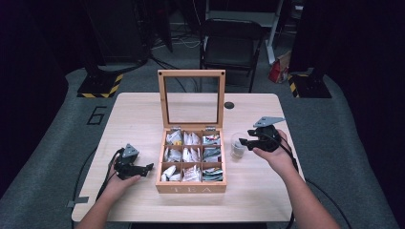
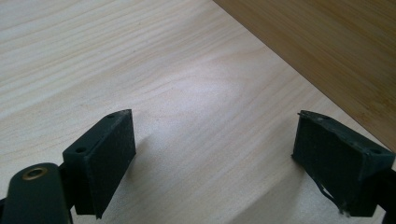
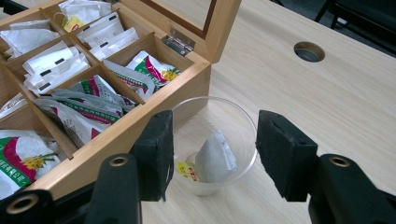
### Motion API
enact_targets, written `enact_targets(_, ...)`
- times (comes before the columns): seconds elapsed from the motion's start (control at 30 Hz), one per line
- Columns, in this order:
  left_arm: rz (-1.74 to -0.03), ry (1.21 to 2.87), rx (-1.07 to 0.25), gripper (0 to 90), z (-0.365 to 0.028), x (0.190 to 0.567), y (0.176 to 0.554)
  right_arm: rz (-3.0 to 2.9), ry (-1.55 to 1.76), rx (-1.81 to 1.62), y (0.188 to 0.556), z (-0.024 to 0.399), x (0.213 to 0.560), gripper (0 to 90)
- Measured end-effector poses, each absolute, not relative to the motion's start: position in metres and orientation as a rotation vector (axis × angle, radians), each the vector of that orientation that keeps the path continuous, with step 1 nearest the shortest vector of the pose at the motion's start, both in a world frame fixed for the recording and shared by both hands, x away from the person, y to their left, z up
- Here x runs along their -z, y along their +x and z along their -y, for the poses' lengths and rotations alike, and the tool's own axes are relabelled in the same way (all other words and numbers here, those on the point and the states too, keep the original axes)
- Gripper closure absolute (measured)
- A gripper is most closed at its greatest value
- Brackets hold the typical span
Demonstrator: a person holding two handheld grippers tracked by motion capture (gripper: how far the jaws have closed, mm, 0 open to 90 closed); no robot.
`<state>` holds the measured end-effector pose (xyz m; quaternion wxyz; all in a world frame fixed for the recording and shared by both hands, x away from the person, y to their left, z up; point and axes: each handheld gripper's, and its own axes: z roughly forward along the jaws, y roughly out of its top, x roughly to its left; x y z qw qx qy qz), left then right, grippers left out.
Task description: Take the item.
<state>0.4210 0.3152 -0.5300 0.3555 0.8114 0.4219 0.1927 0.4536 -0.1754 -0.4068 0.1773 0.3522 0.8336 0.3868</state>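
Observation:
A wooden tea box [image 1: 191, 188] stands open mid-table, its compartments packed with tea sachets [image 1: 192, 153]. Just right of it is a clear plastic cup [image 1: 237, 145] with a tea bag [image 3: 215, 158] lying in it. My right gripper [image 1: 243, 142] hovers at the cup, pointing toward the box. In the right gripper view its jaws [image 3: 212, 149] stand open over the cup [image 3: 205, 108], touching nothing. My left gripper [image 1: 147, 167] rests on the table left of the box, open and empty [image 2: 212, 154], with the box's side wall [image 2: 327, 42] just beyond it.
The box's glass lid [image 1: 191, 74] stands upright at the back. A round cable hole [image 1: 229, 105] sits in the light wooden table [image 1: 138, 114] behind the cup. A black chair [image 1: 231, 45] stands beyond the far edge. Bare tabletop lies on both sides of the box.

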Motion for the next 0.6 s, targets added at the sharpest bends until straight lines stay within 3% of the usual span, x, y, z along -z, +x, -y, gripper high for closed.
enact_targets(0.6,-1.089,2.098,-0.497,12.6,-0.315,0.53,0.421,-2.318,1.037,-1.114,0.434,0.195,0.41,44.5)
